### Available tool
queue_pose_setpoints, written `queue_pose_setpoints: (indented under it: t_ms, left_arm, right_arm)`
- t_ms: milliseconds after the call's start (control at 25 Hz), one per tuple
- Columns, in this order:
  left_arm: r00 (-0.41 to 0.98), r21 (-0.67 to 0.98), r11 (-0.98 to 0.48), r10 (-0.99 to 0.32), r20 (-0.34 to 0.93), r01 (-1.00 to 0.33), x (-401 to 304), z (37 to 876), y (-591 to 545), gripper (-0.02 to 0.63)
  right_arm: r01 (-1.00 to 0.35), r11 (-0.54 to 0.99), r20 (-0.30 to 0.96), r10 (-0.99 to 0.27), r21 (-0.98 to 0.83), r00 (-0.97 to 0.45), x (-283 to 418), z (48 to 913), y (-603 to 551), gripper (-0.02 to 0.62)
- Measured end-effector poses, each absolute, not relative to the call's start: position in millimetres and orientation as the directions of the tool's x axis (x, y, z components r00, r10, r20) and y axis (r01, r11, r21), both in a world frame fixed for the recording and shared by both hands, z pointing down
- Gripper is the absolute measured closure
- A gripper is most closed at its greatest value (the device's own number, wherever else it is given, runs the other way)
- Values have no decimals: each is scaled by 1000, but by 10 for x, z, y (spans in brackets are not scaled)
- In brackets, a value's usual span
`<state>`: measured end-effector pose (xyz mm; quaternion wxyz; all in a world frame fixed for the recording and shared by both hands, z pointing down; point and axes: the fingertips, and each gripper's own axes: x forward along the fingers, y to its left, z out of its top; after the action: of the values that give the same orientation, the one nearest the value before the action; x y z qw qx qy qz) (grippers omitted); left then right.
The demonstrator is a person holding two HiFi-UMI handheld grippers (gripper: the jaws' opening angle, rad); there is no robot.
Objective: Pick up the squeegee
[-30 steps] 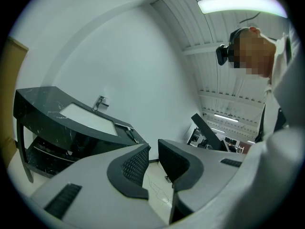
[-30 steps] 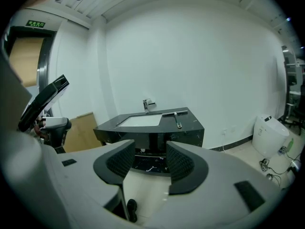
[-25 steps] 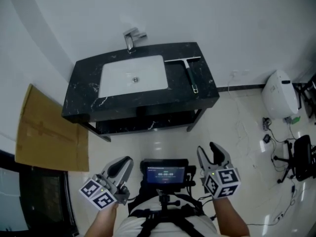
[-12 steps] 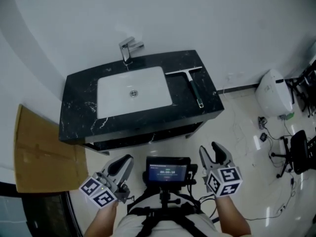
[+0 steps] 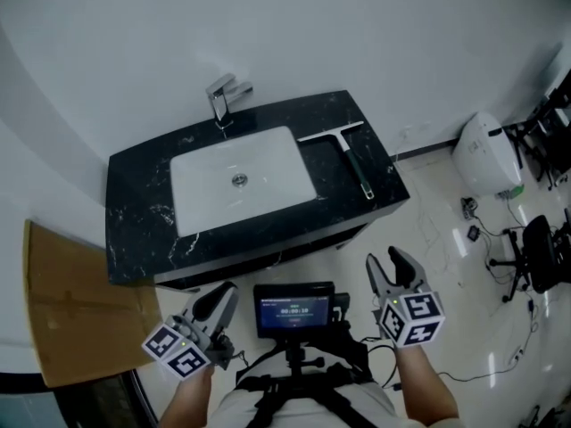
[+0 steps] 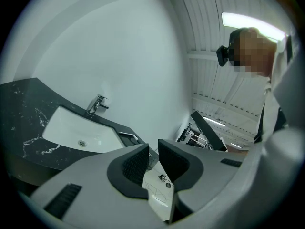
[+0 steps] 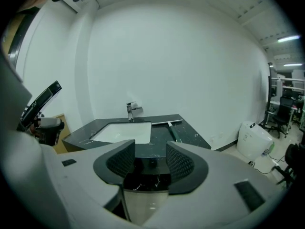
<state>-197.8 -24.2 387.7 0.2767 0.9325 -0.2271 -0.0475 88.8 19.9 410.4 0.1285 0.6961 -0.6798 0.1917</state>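
Squeegee (image 5: 343, 154) lies on the surface (image 5: 143, 212) at the sink's (image 5: 268, 172) 3 o'clock, well apart from me; right tongs (image 5: 388, 262) gape empty; left tongs (image 5: 221, 294) barely parted, empty; I should carry the right toward 11 o'clock and straddle the handle crosswise.

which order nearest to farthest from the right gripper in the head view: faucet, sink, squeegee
1. squeegee, on the counter's right end
2. sink, in the counter's middle
3. faucet, at the back edge by the wall
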Motion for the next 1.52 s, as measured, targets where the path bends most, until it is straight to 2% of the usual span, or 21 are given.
queue_pose_setpoints:
  t_ms: [320,1000,1520]
  left_arm:
    - [887,536,-740,-459,38,-406,-1886,3885,-538,549]
    - [834,519,-692,-547,75,-501,-1298,3843,-885,549]
    - [866,507,-729,-495,74,-460,-1536,3777,-1247,549]
  right_arm:
    - [-998,-45,453,-891,-47,18,1091,4076,-37,396]
    - [-991,110,460,-878,-69,-130,1510,4151,-818,396]
    - [-995,44,440,-894,-94,-82,1397,3994,-894,396]
